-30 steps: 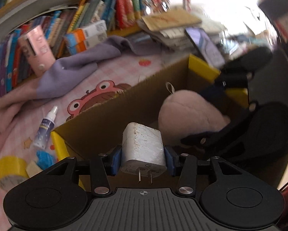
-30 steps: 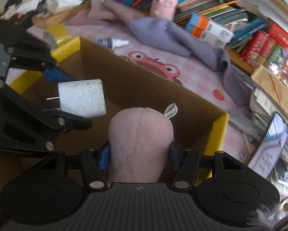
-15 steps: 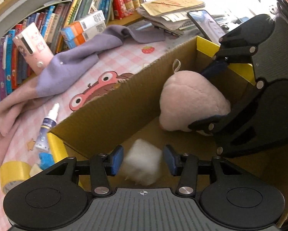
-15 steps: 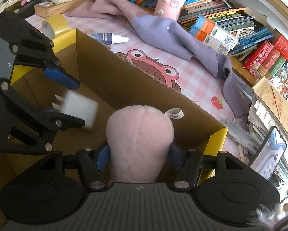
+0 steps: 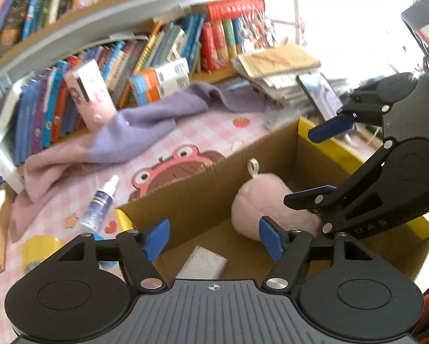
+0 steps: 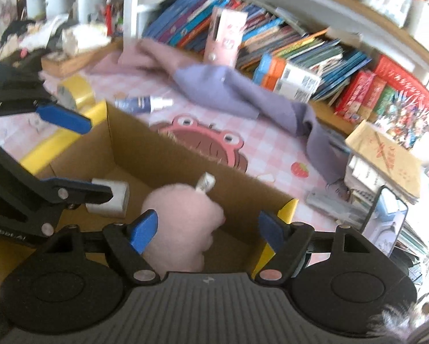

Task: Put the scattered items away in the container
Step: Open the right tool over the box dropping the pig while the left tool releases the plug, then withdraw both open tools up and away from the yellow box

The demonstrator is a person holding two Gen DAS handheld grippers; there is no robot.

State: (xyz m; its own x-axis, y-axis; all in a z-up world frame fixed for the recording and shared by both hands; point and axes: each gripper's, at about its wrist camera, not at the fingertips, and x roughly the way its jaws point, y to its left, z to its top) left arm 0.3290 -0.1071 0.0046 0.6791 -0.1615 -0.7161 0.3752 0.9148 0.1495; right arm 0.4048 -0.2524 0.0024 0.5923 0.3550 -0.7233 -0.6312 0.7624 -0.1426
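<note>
You are working over a table [image 5: 203, 132] covered in a pink checked cloth with a cartoon frog print, and along its far edge runs a bookshelf [image 5: 105, 37] packed with upright books. A purple-and-pink cloth [image 5: 145, 120] is draped across the far side of the table, with a pink case [image 5: 89, 94] standing against the books behind it. There is one cardboard box [image 5: 203, 189], open at the top with yellow flaps, at the near edge of the table, and inside it lie two things: one pink plush toy [image 5: 266, 203] toward the right end and one white charger plug [image 5: 203, 263] on the box floor toward the left end. Outside the box, near the table's left edge, you have one small spray bottle [image 5: 99, 203] lying on the cloth and one roll of yellow tape [image 5: 40, 248] just beyond it. A stack of papers [image 5: 277, 66] and one phone [image 5: 320, 97] sit toward the far right corner. Your left gripper [image 5: 213, 239] tilts down over the box, its fingers opening with nothing between them; the plug lies below, free. Your right gripper [image 6: 205, 230] tilts down likewise, fingers opening, the plush toy below between them but not pressed by either pad.
</note>
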